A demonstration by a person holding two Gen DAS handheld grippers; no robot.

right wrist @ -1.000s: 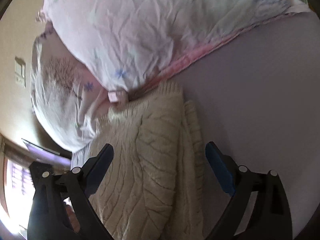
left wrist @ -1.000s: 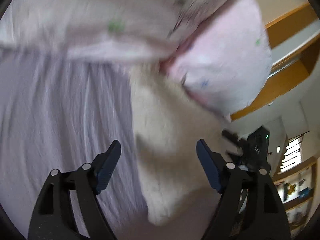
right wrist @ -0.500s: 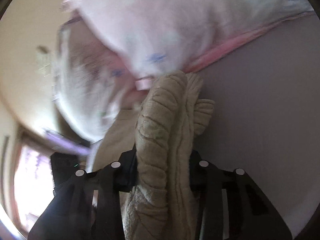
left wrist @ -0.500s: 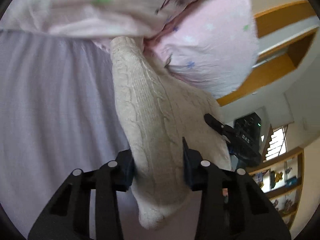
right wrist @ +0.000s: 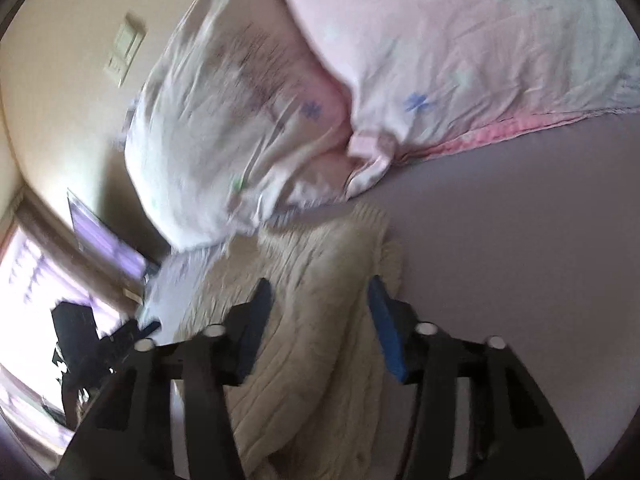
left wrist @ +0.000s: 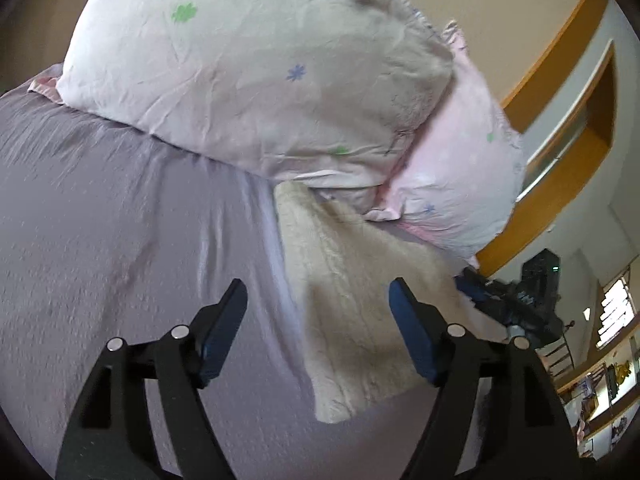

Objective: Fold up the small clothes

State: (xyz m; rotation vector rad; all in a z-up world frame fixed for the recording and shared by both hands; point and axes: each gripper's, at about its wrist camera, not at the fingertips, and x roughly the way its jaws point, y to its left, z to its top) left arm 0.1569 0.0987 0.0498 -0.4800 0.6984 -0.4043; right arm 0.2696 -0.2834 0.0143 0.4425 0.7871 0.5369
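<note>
A cream cable-knit sweater lies folded on the lavender bed sheet, its far end against the pillows. My left gripper is open and empty, its fingers astride the sweater's near left edge. In the right wrist view the sweater lies under and between the fingers of my right gripper, which is open with a gap each side of the knit. The right gripper also shows at the sweater's right edge in the left wrist view.
Two pale pink flowered pillows lie at the head of the bed, touching the sweater. An orange-trimmed wall recess and shelves are at the right. A window and a wall switch show in the right wrist view.
Both grippers were shut on the sweater half a second ago; both have opened and let it go. The sweater now lies flat on the sheet, and both grippers have drawn back.
</note>
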